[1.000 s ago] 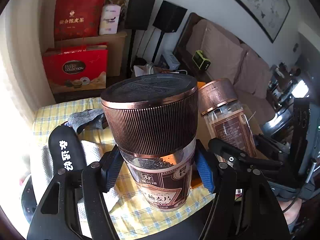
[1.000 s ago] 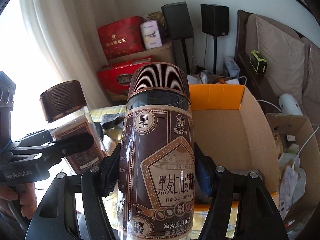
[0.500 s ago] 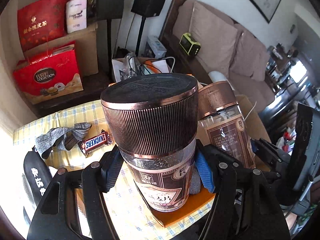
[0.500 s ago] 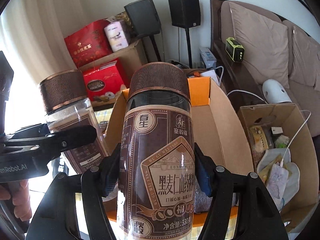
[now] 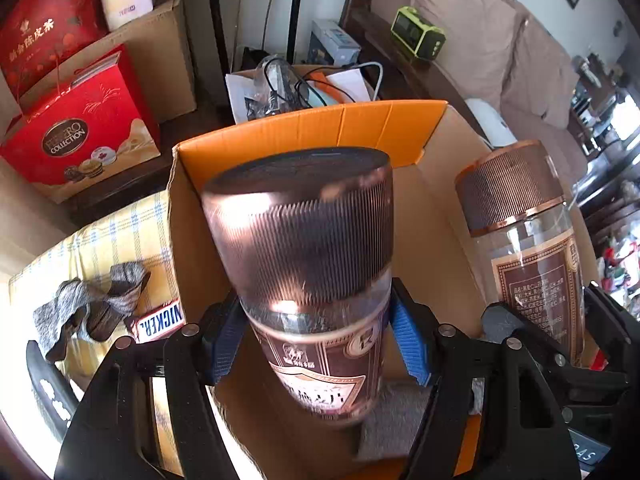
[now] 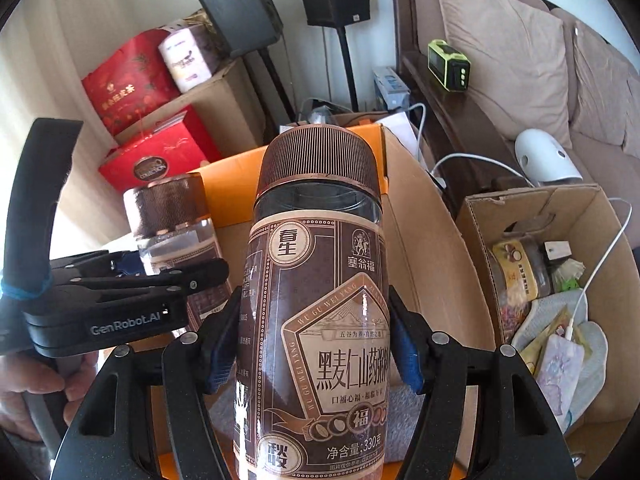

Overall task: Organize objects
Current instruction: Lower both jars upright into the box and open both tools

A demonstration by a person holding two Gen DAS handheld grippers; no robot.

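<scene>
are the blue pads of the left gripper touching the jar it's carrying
Touching. The left wrist view shows both blue pads of the left gripper pressed against the jar just below its ribbed lid, no gap.

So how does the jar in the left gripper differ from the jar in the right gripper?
The left jar shows clear plastic down past its lid, with dark contents visible lower; the right jar is wrapped almost fully by its brown label. In the right wrist view, the left jar sits lower than the right jar. Both have ribbed copper-brown lids, both are clamped between blue pads, and both are held over the open cardboard box.
</scene>
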